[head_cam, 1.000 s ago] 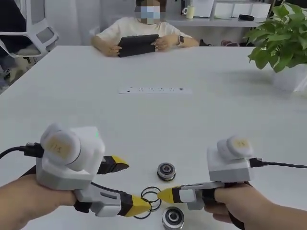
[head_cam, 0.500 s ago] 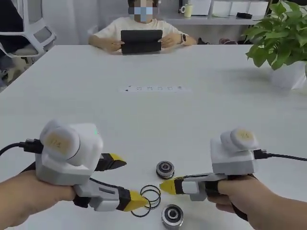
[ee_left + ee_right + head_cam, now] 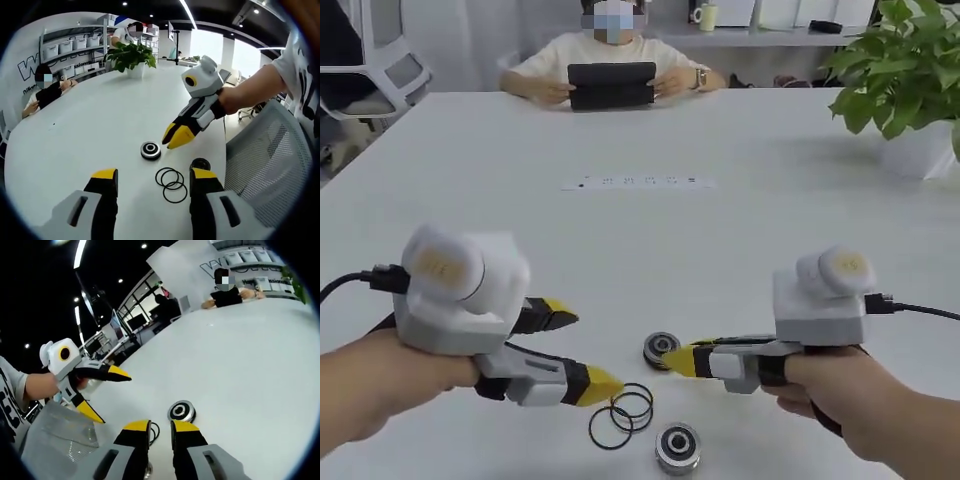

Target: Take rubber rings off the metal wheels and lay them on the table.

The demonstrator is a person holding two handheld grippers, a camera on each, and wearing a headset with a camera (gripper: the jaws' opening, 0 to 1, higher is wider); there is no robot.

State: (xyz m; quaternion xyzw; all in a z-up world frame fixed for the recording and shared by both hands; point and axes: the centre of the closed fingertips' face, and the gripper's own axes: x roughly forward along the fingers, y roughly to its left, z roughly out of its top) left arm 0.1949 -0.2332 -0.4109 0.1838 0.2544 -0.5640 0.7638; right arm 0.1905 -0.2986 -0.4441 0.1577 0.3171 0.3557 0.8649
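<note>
Two small metal wheels lie on the white table (image 3: pixel 740 230): the far wheel (image 3: pixel 662 348) (image 3: pixel 150 150) (image 3: pixel 181 411) has a dark rim, the near wheel (image 3: pixel 678 445) (image 3: pixel 200 163) looks silvery. Three loose black rubber rings (image 3: pixel 623 412) (image 3: pixel 171 182) lie overlapping between them. My left gripper (image 3: pixel 586 350) (image 3: pixel 152 179) is open and holds nothing, with its lower tip just above and left of the rings. My right gripper (image 3: pixel 675 358) (image 3: pixel 160 429) is shut on nothing, its tip right beside the far wheel.
A white power strip (image 3: pixel 630 182) lies mid-table. A person with a dark tablet (image 3: pixel 610 85) sits at the far side. A potted plant (image 3: pixel 900 60) stands at the far right and a chair (image 3: pixel 380 70) at the far left. Cables trail from both grippers.
My right gripper has moved forward from beside the rings to the far wheel. The left gripper has drawn back slightly from over the rings. The rings and wheels lie as before.
</note>
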